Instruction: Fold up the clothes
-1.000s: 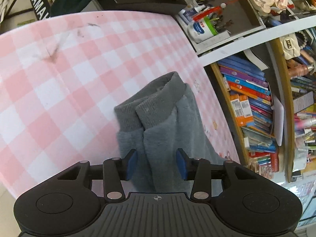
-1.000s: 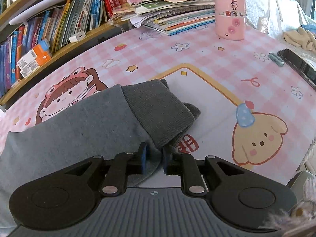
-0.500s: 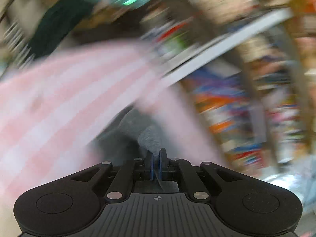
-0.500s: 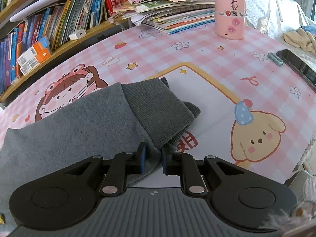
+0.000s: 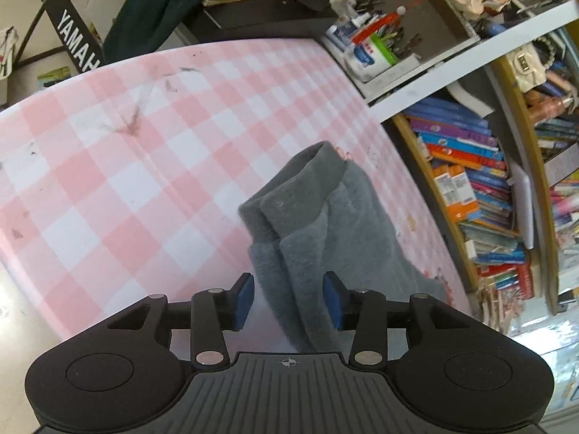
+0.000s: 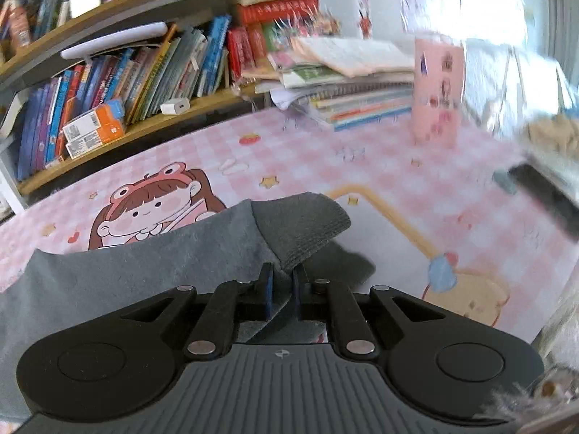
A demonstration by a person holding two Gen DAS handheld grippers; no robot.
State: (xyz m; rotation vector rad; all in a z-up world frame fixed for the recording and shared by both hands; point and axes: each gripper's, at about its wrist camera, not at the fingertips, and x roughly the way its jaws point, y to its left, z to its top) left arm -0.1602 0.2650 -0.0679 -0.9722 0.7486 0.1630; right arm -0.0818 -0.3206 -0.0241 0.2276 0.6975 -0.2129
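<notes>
In the left view, the left gripper (image 5: 287, 298) is opening, unclamped, astride the grey garment (image 5: 325, 231) lying on the worktop (image 5: 126, 166), seemingly readied to regrip; in the right view, the right gripper (image 6: 281, 291) is pinched on its cuff (image 6: 304, 228), raised seemingly for folding.

You have a grey fleece garment (image 5: 336, 231) lying on the pink checked table cover (image 5: 119, 166), its darker ribbed cuff (image 5: 293, 195) doubled over. At the other end, the ribbed cuff (image 6: 304, 228) lifts clear of the cover, casting a shadow beneath.
</notes>
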